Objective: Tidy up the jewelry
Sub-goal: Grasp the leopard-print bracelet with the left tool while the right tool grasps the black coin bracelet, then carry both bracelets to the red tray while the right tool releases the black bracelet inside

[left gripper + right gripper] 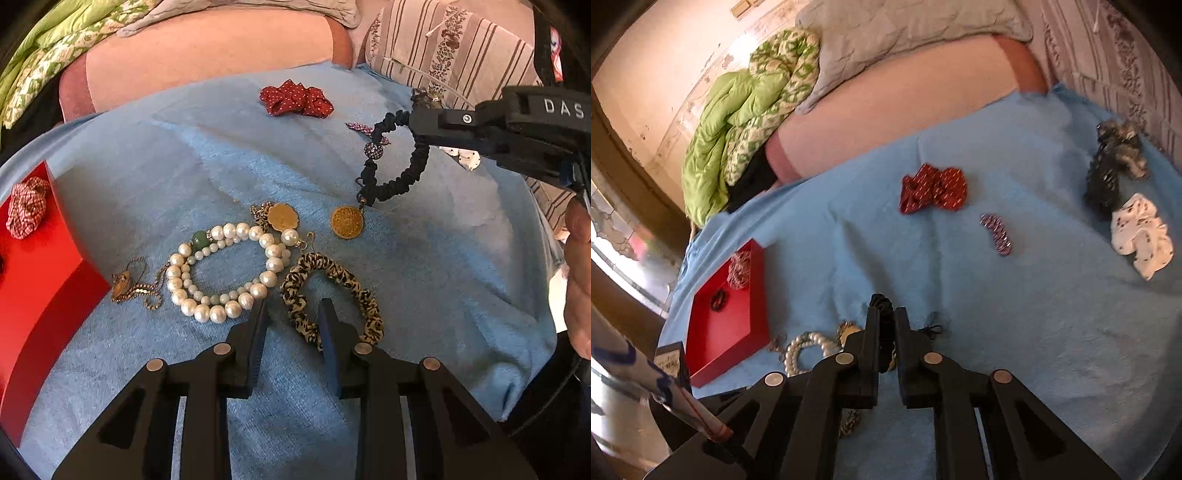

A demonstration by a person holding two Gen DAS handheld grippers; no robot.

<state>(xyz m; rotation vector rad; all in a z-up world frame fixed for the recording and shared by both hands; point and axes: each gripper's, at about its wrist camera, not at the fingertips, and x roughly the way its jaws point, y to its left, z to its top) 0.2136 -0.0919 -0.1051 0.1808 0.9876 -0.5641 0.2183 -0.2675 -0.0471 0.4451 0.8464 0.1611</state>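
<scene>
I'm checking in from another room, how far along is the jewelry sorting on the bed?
Early. The red tray holds only a checkered scrunchie and a small dark ring. In hand: the right gripper is shut on the black scrunchie; the left gripper is open over the leopard scrunchie. Left on the blue towel: pearl bracelet, gold pendant, red polka-dot scrunchie.

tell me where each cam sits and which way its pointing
Left wrist: sits on the left gripper, looking along its open fingers at the leopard scrunchie and pearl bracelet; the right gripper and the person's hand show at right.
Right wrist: sits on the right gripper, shut on the black bracelet, facing the red tray and pillows.
Shared: blue towel, red tray, pearl bracelet, red polka-dot scrunchie.
</scene>
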